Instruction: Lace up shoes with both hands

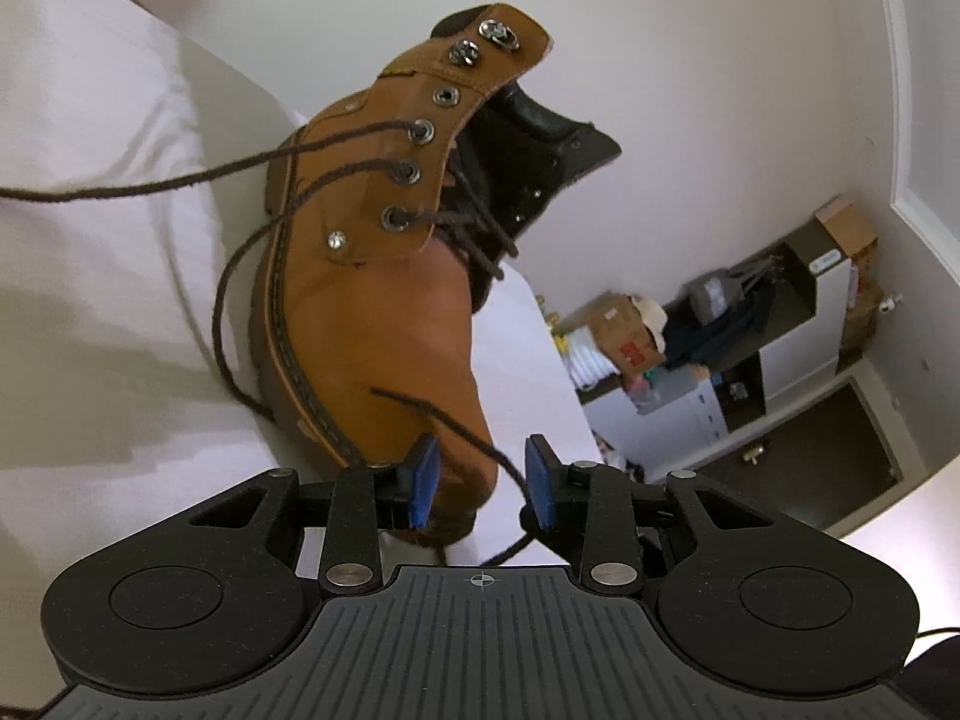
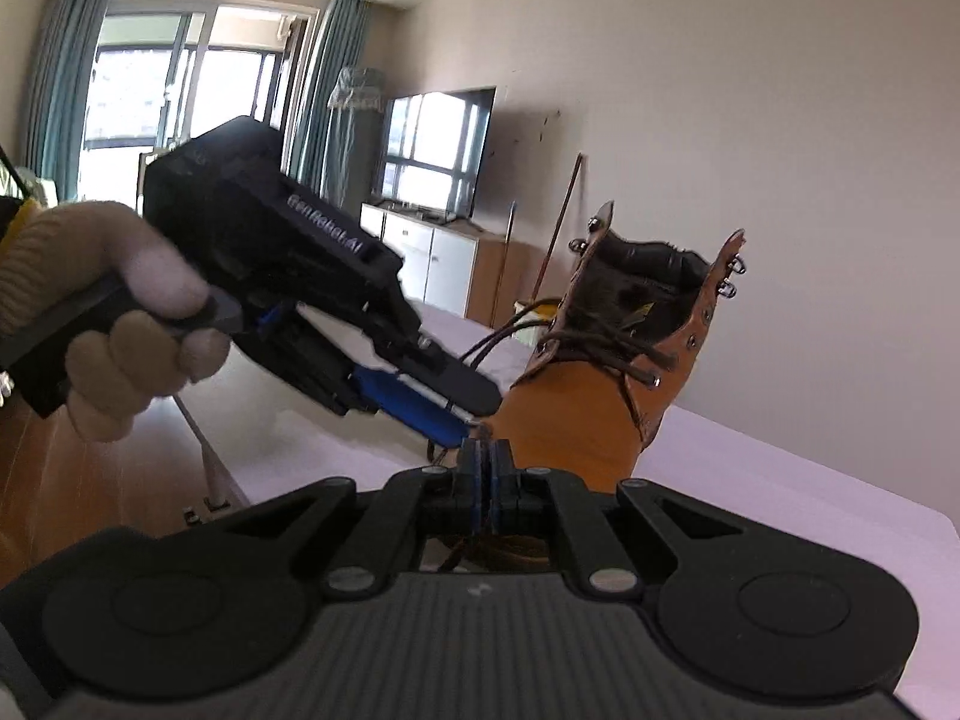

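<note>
Left wrist view, left to right: white worktop (image 1: pixel 90 300) filled the left half of the frame, its far edge running diagonally from upper left toward lower right; beyond that edge the floor and a cluttered shelf unit (image 1: pixel 750 330) sat at right, well apart. Bare surface lay left of the boot; little room remained between the toe and the worktop's right edge.

One boot (image 1: pixel 384 324) stood at frame centre, tan leather, dark sole, dark tongue and collar, toe toward the camera. On the visible flap: four round eyelets and two metal hooks above them. One dark brown lace (image 1: pixel 252 276) ran through the lower three eyelets; a long strand trailed off the left edge, and a loose end crossed the toe.

Left gripper (image 1: pixel 480 489), bottom centre: blue pads apart, the loose lace end passing between them beside the right pad, not pinched.

Right wrist view: a gloved hand (image 2: pixel 120 324) at left held the left gripper's black body, aimed at the boot (image 2: pixel 600 408) at centre right. Worktop edge (image 2: pixel 216 468) ran down lower left, wooden floor beyond. Right gripper (image 2: pixel 482 468), bottom centre: pads together; whether they clamped lace could not be told.
</note>
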The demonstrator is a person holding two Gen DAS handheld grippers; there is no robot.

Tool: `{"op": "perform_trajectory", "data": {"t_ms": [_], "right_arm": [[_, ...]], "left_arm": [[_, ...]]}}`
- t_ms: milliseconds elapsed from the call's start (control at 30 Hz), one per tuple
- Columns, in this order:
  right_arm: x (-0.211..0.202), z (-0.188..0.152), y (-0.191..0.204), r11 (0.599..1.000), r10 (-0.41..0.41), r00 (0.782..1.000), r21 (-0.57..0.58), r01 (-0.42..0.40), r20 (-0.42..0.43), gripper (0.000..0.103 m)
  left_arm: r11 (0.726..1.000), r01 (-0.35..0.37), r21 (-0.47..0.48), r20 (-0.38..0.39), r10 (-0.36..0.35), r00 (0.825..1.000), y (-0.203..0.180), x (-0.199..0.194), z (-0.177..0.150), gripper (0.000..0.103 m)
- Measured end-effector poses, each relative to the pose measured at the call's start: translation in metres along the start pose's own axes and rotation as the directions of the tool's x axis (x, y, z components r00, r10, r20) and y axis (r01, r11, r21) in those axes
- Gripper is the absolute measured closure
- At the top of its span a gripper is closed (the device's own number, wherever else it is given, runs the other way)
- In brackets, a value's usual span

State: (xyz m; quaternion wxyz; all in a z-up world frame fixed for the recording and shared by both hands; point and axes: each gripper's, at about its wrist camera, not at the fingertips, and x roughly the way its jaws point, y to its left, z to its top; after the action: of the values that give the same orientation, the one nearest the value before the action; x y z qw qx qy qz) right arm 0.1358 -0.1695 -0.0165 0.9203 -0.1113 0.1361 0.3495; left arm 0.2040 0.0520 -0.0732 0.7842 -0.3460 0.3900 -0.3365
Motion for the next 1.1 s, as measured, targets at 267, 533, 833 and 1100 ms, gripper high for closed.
{"op": "perform_trajectory", "data": {"t_ms": [267, 533, 833, 1100], "right_arm": [[0.0, -0.001, 0.008, 0.999, 0.035, 0.999, -0.039, -0.034, 0.023, 0.099], [-0.003, -0.002, 0.003, 0.999, 0.052, 0.999, -0.001, -0.052, 0.001, 0.092], [0.002, 0.013, -0.064, 0.971, 0.164, 0.986, 0.175, -0.161, -0.004, 0.084], [0.005, 0.029, -0.065, 0.923, 0.214, 0.975, -0.315, -0.221, -0.057, 0.071]], "left_arm": [[1.0, -0.006, 0.026, 0.025, 0.005, 1.0, -0.005, 0.002, 0.001, 0.099], [0.982, -0.05, 0.181, 0.002, 0.051, 0.999, -0.021, 0.005, 0.009, 0.099], [0.61, -0.145, 0.779, -0.01, 0.244, 0.97, -0.089, 0.008, 0.018, 0.099], [0.261, -0.004, 0.965, -0.073, 0.284, 0.956, -0.121, 0.003, 0.0, 0.099]]}}
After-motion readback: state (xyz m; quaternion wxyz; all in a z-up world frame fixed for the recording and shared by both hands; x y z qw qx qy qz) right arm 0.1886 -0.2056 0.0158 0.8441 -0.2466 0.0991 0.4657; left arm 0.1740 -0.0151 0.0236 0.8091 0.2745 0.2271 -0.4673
